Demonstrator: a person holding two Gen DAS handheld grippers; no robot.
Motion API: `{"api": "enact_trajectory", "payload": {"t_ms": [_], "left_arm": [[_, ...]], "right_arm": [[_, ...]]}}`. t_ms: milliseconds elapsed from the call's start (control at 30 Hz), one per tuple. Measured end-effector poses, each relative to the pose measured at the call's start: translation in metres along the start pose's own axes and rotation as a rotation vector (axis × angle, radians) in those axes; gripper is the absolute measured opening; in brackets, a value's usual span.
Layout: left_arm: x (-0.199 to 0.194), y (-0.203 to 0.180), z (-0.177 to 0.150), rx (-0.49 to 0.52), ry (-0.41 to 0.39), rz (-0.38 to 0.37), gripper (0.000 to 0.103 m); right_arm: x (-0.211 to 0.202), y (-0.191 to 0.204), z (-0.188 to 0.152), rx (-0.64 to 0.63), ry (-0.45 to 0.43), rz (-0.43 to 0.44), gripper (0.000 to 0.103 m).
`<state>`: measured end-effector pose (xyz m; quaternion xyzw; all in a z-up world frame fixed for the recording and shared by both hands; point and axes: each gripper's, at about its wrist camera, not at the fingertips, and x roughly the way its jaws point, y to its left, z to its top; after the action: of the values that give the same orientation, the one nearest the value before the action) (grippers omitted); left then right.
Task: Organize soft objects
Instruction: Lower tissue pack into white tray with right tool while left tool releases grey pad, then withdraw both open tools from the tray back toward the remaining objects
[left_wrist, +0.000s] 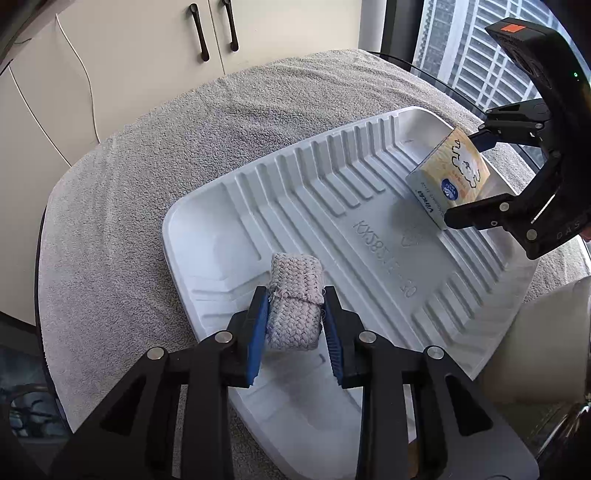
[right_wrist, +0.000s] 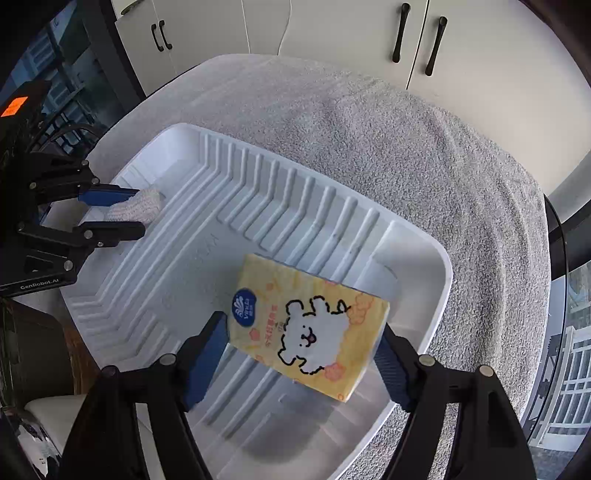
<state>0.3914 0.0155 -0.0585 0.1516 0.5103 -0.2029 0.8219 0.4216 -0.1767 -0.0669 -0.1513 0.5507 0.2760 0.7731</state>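
Two items were in play over one white tray (left_wrist: 207, 236) on the towel-covered table (left_wrist: 147, 155). Right gripper (right_wrist: 301, 360) was clamped on the tissue pack (right_wrist: 310, 325), which hung tilted above the tray's end; the soft wrapper could slip if the squeeze eased, and a tilted drop could catch the rim. Left gripper (left_wrist: 295, 332) pinched the knit roll (left_wrist: 293, 299) just over the tray's opposite corner. Its loose frayed edge could snag a pad on release and drag the roll out.
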Motion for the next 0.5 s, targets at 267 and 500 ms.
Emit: {"api": "enact_trajectory", "payload": {"t_ms": [267, 500], "left_arm": [[-0.010, 0.013, 0.001, -0.066, -0.050, -0.030, 0.063], [-0.040, 0.035, -0.006, -0.164, -0.134, -0.049, 0.063]], "right_arm": [[-0.014, -0.011, 0.002, 0.045, -0.058, -0.005, 0.089], [-0.045, -0.021, -0.013, 0.090, -0.110, -0.006, 0.090]]}}
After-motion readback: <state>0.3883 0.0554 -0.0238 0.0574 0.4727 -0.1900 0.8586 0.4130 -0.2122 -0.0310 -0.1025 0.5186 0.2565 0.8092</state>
